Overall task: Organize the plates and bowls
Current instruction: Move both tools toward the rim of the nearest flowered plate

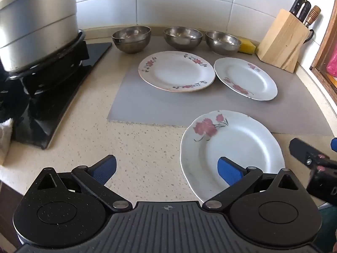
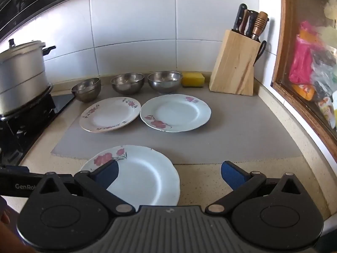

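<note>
1. A speckled beige desk [image 2: 200, 189] in a tiled kitchen corner carries a grey mat [image 2: 231, 139], with a lidded aluminium pot [image 1: 35, 27] on a gas stove [image 1: 48, 97] at 9 o'clock and a wooden knife block [image 2: 233, 67] at 2 o'clock.
2. Two flowered plates sit side by side on the mat: the rimmed-pattern plate [image 1: 175, 70] at 12 o'clock in the left wrist view, the red-flower plate [image 1: 245, 79] at 1 o'clock, their edges almost touching.
3. A third, the near plate [image 2: 145, 175], lies partly off the mat's front edge, closest to both tools.
4. Three steel bowls line the wall: the left bowl [image 1: 131, 39], the middle bowl [image 1: 182, 37] and the right bowl [image 1: 222, 42], with a yellow sponge [image 1: 247, 46] just beside the last.
5. The left gripper [image 1: 167, 168] hovers with jaws spread wide and empty, one blue pad over the near plate's rim.
6. The right gripper [image 2: 170, 174] is likewise wide apart, holding nothing, its left pad above that same plate.
7. The plates look like glazed ceramic: stiff, slick and likely to chip, best pinched at the raised rim. The bowls appear light and smooth, best pinched at the lip, and should nest.
</note>
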`<state>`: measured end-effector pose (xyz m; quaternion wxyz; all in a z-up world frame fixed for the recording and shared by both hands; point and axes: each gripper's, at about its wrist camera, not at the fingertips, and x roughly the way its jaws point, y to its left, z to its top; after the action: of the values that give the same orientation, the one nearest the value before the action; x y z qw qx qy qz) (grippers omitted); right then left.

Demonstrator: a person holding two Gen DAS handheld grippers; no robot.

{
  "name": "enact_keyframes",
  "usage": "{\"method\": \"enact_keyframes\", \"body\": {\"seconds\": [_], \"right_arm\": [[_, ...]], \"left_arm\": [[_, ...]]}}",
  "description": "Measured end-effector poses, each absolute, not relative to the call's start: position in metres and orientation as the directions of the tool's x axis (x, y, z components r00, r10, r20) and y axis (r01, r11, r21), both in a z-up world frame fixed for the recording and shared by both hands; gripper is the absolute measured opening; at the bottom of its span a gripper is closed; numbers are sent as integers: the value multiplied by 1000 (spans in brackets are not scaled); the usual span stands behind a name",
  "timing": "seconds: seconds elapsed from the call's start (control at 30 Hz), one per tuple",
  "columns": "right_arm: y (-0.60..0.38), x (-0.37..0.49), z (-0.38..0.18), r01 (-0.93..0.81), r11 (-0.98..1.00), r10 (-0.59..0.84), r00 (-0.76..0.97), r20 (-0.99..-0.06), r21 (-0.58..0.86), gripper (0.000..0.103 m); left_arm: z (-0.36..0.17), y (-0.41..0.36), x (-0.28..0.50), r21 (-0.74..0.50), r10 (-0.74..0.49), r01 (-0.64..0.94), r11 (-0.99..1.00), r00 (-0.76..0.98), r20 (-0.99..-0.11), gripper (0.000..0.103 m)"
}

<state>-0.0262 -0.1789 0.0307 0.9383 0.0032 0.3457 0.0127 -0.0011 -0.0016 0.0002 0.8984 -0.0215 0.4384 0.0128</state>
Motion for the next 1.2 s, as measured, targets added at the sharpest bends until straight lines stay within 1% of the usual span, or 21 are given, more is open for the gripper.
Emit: {"method": "enact_keyframes", "body": {"seconds": [0.3, 0.47, 1.2], "right_arm": [[-186, -28, 25, -50, 999, 46, 747, -664, 14, 87], [-191, -30, 25, -50, 999, 48, 747, -664, 16, 87], [-198, -37, 22, -41, 999, 49, 747, -663, 27, 87]], "left_arm": [[1, -18, -12, -6, 30, -56, 998, 607, -794, 98], [4, -17, -13, -10, 26, -57, 998, 594, -804, 98], [1, -24, -20, -4, 30, -54, 999, 601, -799, 98]]}}
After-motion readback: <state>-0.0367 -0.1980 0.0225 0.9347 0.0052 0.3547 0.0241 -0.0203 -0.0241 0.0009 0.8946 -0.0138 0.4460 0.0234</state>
